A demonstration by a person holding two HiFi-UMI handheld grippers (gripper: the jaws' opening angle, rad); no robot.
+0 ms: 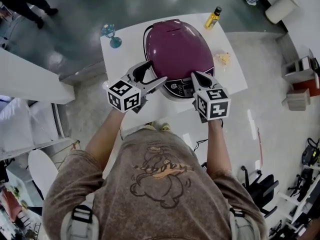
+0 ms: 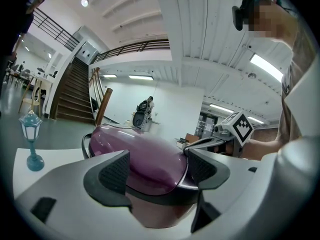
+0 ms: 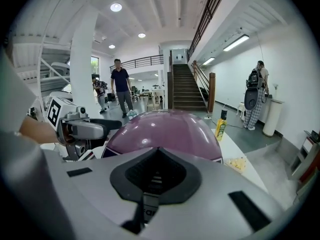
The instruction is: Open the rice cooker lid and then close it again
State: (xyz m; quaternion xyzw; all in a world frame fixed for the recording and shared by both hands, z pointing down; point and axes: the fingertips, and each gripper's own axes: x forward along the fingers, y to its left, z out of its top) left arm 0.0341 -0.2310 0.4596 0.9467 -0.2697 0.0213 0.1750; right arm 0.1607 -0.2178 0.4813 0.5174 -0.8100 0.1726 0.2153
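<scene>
Starting from the left, a small blue lamp (image 1: 114,36) stands on the white table (image 1: 233,77), well apart from the rest. Next comes the left gripper (image 1: 156,73). Its jaws stand wide apart, and its own view shows the near left edge of the rice cooker (image 1: 178,51) framed between the two pads (image 2: 115,171). Whether a pad touches the shell, I cannot tell.

The cooker sits in the middle of the table with the purple lid (image 1: 176,46) down. Its long axis runs away from the person, with the control panel (image 1: 180,87) at the near end and probably the hinge at the far end.

The right gripper (image 1: 198,79) has its jaws pressed together with nothing between them. It hangs just over the panel, so I judge it the nearer one for pressing a release at the front.

Only the head view shows the panel; in the right gripper view the gripper's own body covers it. A yellow bottle (image 1: 213,18) stands at the far right corner.
</scene>
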